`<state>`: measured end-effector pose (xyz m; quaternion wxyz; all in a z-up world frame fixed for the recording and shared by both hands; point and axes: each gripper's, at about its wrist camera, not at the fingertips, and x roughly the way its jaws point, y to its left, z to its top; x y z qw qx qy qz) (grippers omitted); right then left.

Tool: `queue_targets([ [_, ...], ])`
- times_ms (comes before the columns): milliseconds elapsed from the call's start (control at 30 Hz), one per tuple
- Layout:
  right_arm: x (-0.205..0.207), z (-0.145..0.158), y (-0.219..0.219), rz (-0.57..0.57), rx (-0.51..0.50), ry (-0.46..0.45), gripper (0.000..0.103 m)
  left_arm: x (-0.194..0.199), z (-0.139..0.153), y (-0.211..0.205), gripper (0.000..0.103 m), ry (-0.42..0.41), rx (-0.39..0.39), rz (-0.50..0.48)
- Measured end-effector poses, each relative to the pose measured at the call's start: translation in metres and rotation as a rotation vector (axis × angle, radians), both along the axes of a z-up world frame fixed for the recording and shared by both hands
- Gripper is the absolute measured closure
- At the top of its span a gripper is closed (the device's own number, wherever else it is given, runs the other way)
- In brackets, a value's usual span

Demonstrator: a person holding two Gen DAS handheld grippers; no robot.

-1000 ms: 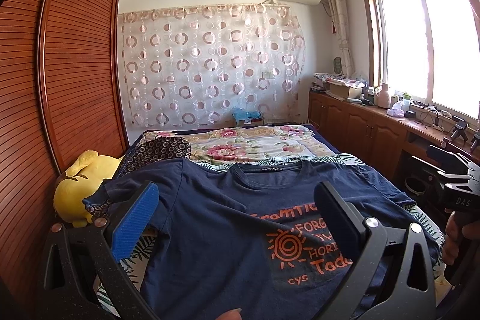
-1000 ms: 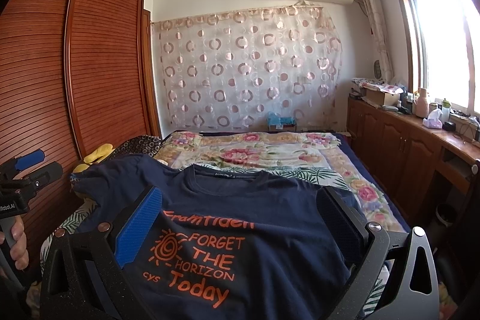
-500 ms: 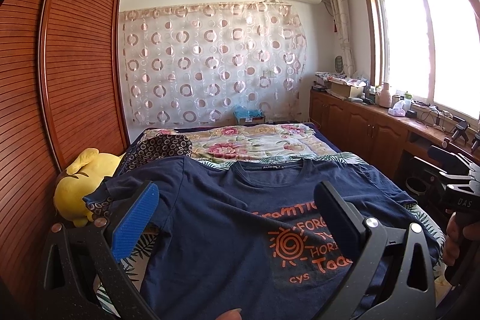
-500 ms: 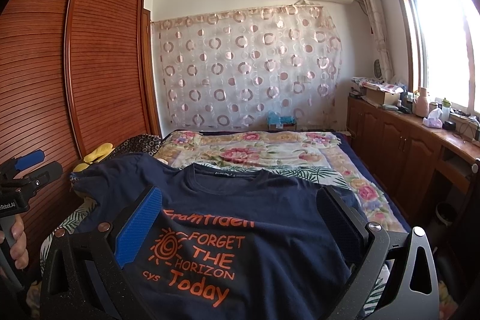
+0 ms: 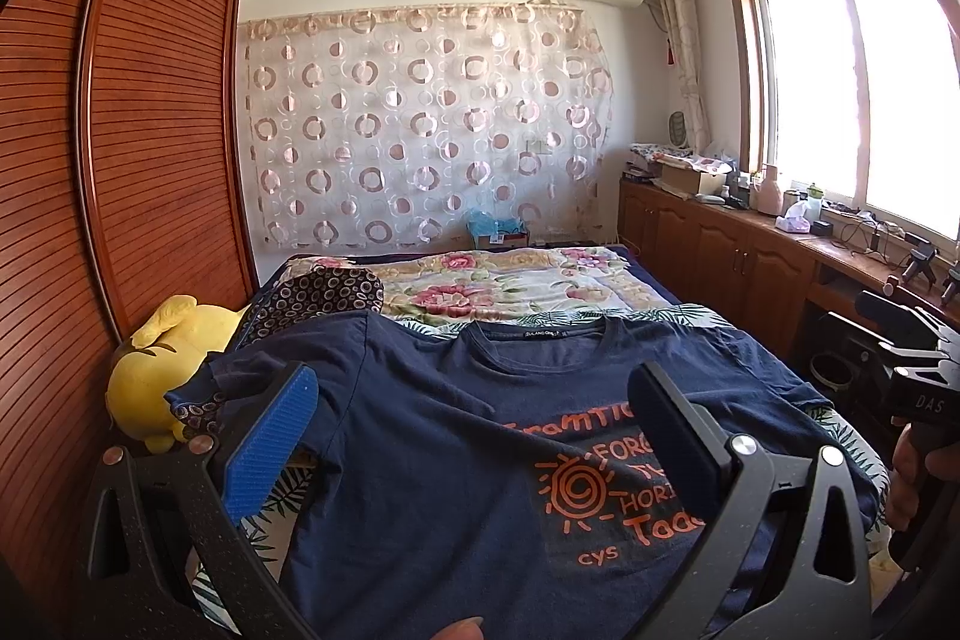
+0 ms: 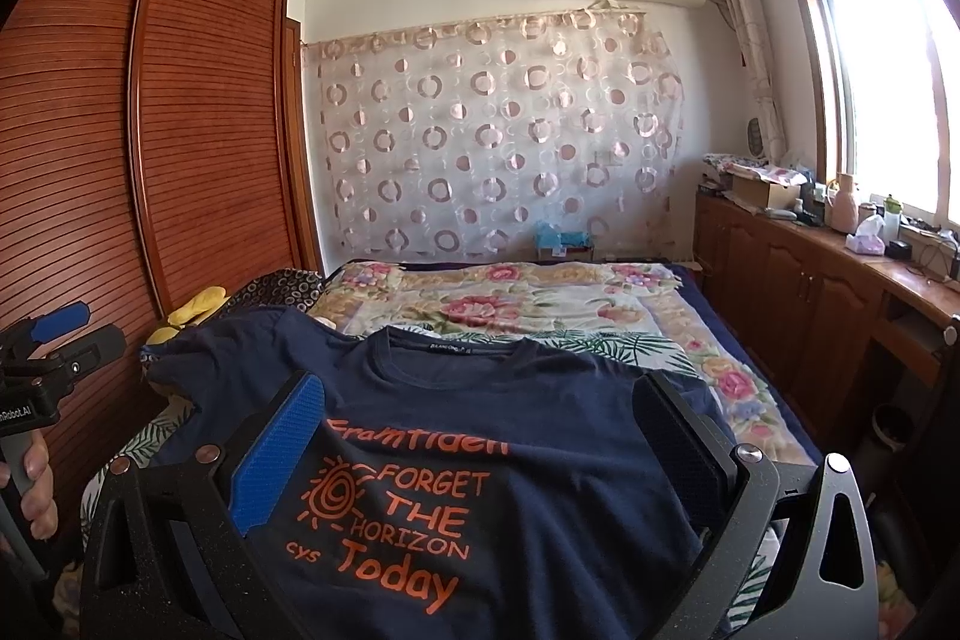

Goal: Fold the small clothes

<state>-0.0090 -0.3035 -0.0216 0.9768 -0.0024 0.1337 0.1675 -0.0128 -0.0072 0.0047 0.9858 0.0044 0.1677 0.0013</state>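
The navy T-shirt (image 6: 540, 436) carries orange print on its chest, read whole in the right wrist view: "Framtiden" on top, beside a spiral sun "FORGET THE HORIZON", then "cys" and "Today" nearest; in the left wrist view the same print (image 5: 606, 484) is partly hidden by a finger of the gripper, showing "Framti", "FOR", "HORI", "Tod" and "cys"; the neck label (image 5: 543, 333) is too small to read; the right gripper (image 5: 924, 394) at the right edge bears "DAS"; the left gripper (image 6: 27, 400) at the left edge bears "nRobot.AI", cut off.
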Motion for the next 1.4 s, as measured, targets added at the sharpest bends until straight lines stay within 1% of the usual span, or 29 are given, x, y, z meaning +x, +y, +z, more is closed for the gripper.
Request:
queue_targets([
  [300,0.002,-0.001,0.001,0.008,-0.001,0.012,0.000,0.002,-0.004,0.003,0.000,0.013,-0.005,0.006],
  [433,0.008,-0.006,0.005,0.037,-0.008,0.034,0.000,0.005,-0.011,0.013,0.000,0.028,-0.007,0.021],
  [633,0.021,-0.025,0.023,0.112,-0.043,0.093,0.000,0.017,-0.032,0.043,0.000,0.092,-0.030,0.064],
  [867,0.040,-0.037,0.040,0.178,-0.085,0.149,0.000,0.026,-0.054,0.086,0.000,0.145,-0.039,0.122],
  [1100,0.053,-0.046,0.051,0.244,-0.118,0.202,0.000,0.039,-0.074,0.135,0.000,0.195,-0.103,0.124],
  [1200,0.057,-0.046,0.052,0.264,-0.140,0.223,0.000,0.046,-0.079,0.155,0.007,0.212,-0.145,0.115],
  [1267,0.061,-0.044,0.055,0.275,-0.160,0.224,0.000,0.053,-0.082,0.167,0.014,0.229,-0.172,0.108],
  [1300,0.062,-0.041,0.057,0.282,-0.169,0.220,0.000,0.057,-0.084,0.174,0.019,0.238,-0.188,0.101],
  [1367,0.065,-0.039,0.061,0.296,-0.180,0.212,0.000,0.065,-0.085,0.183,0.024,0.251,-0.209,0.098],
  [1400,0.068,-0.037,0.062,0.303,-0.184,0.211,0.000,0.071,-0.085,0.188,0.029,0.257,-0.216,0.097],
])
